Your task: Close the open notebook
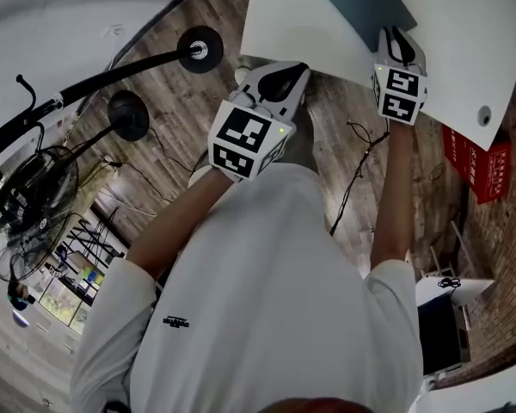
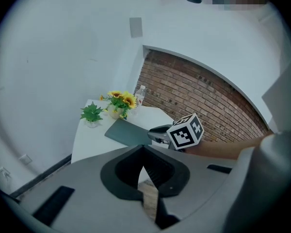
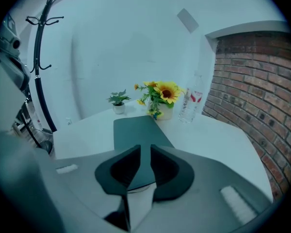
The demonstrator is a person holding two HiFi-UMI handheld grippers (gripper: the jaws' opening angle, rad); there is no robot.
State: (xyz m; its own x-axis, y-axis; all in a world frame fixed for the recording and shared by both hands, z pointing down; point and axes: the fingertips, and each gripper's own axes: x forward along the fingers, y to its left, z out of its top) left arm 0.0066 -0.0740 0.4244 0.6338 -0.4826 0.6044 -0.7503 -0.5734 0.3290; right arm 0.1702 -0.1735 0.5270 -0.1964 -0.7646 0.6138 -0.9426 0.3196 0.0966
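Note:
The notebook (image 1: pixel 361 3) lies flat on the white table (image 1: pixel 451 33) with its dark teal cover on top and no pages showing. My right gripper (image 1: pixel 397 40) hovers just off the notebook's near edge; in the right gripper view the notebook (image 3: pixel 136 130) lies ahead of the right gripper (image 3: pixel 145 153), whose jaws stand slightly apart with nothing between them. My left gripper (image 1: pixel 279 80) is held off the table's edge, over the wooden floor. In the left gripper view the left gripper (image 2: pixel 144 157) has its tips together and holds nothing, with the notebook (image 2: pixel 127 132) and the right gripper (image 2: pixel 157 132) beyond it.
At the table's far side stand a sunflower pot (image 3: pixel 161 97), a small green plant (image 3: pixel 118 101) and a water bottle (image 3: pixel 191 101). A brick wall (image 3: pixel 257 91) is on the right, a coat stand (image 3: pixel 39 57) on the left. A red box (image 1: pixel 477 166) and cables lie on the floor.

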